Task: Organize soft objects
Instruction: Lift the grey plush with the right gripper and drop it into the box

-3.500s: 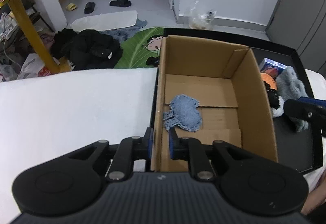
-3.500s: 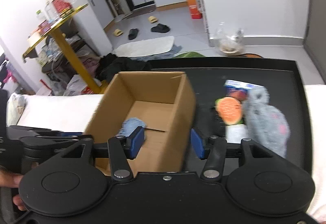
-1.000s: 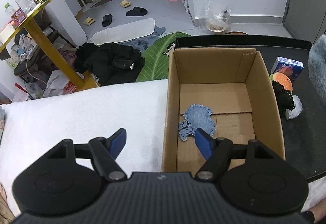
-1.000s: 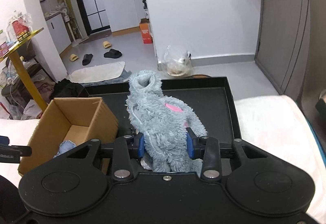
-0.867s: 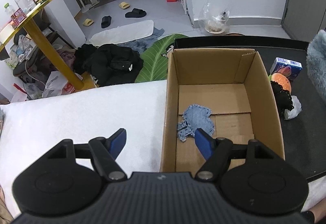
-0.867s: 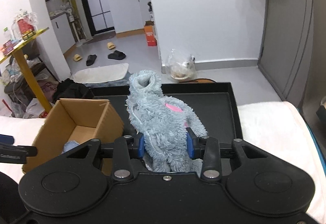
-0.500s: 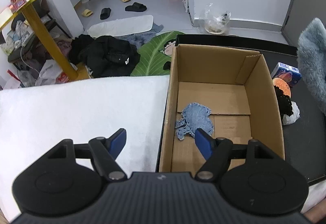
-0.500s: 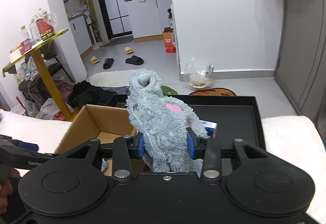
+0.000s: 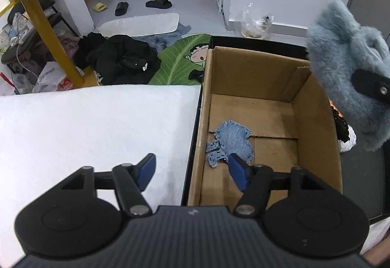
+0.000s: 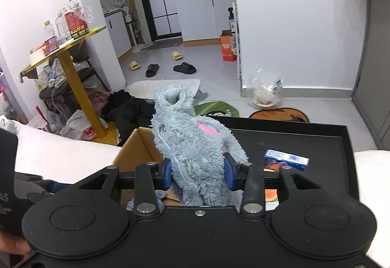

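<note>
White padding (image 9: 85, 121) is covering the left part of the left wrist view, and the left gripper (image 9: 192, 168) is hovering above its edge with its blue-padded jaws spread wide and nothing between them, one finger sitting over the padding and the other over the near end of the cardboard box (image 9: 314, 121). That box is standing open on the black tray (image 9: 360, 185), pressed against the tray's left rim, and a blue denim patch (image 9: 231, 141) is lying flat on the box floor toward the left wall. Further right, beyond the box's right wall, a white and black soft item (image 9: 346, 134) is resting on the tray, partly hidden, and above it the fluffy grey-blue plush (image 9: 346, 78) is hanging in the air at the box's far right corner. Seen from the right wrist view, the right gripper (image 10: 198, 174) is clamping that plush (image 10: 192, 153) between its blue pads, the plush's open cuffed end standing upward and a pink patch showing on its side, while the box (image 10: 141, 151) is lying below and to the left of it. To the right, a small blue carton (image 10: 285, 160) is lying on the tray (image 10: 316, 138), with an orange item just in front of it, mostly hidden behind the gripper body.
</note>
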The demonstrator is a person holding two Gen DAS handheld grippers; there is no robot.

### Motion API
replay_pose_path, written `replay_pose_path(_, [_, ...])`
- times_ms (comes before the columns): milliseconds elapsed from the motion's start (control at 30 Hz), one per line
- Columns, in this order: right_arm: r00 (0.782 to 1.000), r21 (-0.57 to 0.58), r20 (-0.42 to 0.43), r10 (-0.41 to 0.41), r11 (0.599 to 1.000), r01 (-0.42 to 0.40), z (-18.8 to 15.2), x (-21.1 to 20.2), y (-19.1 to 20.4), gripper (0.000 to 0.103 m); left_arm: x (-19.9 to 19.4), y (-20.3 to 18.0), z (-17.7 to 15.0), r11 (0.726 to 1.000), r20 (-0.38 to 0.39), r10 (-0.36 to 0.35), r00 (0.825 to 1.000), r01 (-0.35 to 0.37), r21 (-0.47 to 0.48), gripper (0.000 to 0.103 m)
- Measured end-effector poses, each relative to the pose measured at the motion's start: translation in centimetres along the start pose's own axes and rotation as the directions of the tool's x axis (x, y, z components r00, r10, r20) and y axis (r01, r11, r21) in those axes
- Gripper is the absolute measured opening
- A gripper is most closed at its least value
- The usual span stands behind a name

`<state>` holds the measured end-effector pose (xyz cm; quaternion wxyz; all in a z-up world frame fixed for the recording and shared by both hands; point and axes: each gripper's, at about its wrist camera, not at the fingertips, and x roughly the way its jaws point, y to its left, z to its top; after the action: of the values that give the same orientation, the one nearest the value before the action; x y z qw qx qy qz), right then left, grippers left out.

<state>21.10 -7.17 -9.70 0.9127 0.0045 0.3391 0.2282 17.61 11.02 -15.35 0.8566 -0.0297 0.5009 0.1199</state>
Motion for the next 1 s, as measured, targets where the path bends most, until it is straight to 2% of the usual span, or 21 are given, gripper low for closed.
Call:
replay_pose_path(100, [0.999, 0.009, -0.024, 0.031, 0.999, -0.031, 0.2, 0.8, 0.7, 0.040, 0.4, 0.1, 0.0, 1.000, -0.018, -0.002, 1.000, 0.001, -0.003, 0.044])
replay_pose_path(167, [0.998, 0.007, -0.046, 0.052, 0.999, -0.052, 0.3, 1.5, 1.3, 0.041, 0.7, 0.2, -0.1, 1.000, -0.028, -0.002, 1.000, 0.002, -0.011, 0.026])
replay_pose_path(267, [0.995, -0.005, -0.080, 0.065, 0.998, -0.066, 0.4, 2.7, 2.3, 0.041, 1.0, 0.8, -0.1, 0.999, -0.040, -0.032, 0.999, 0.031, -0.030, 0.011])
replay_pose_path(300, [0.994, -0.008, -0.088, 0.067, 0.998, -0.068, 0.4, 3.0, 2.7, 0.041, 1.0, 0.9, -0.1, 0.998, -0.041, -0.045, 0.998, 0.044, -0.034, 0.009])
replay_pose_path(533, [0.988, -0.045, -0.141, 0.067, 0.996, -0.074, 0.1, 5.0, 4.3, 0.042, 0.9, 1.2, -0.3, 0.995, -0.026, -0.072, 0.997, 0.070, -0.065, 0.008])
replay_pose_path(667, [0.984, -0.087, -0.171, 0.059, 0.993, -0.074, 0.1, 6.1, 4.5, 0.053, 0.8, 1.0, -0.4, 0.995, -0.025, -0.076, 0.997, 0.074, -0.066, 0.008])
replay_pose_path(767, [0.985, -0.109, -0.174, 0.012, 0.994, -0.031, -0.1, 6.3, 4.3, 0.056, 0.9, 1.0, -0.5, 0.995, -0.024, -0.080, 0.997, 0.078, -0.062, 0.009])
replay_pose_path(867, [0.987, -0.077, -0.163, 0.014, 0.997, -0.027, -0.1, 5.4, 3.4, 0.062, 0.7, 0.9, -0.5, 0.996, -0.024, -0.070, 0.997, 0.068, -0.059, 0.009])
replay_pose_path(1000, [0.990, -0.068, -0.140, 0.005, 0.998, -0.015, -0.2, 4.1, 2.4, 0.065, 0.6, 0.7, -0.3, 0.997, -0.025, -0.062, 0.998, 0.060, -0.047, 0.009])
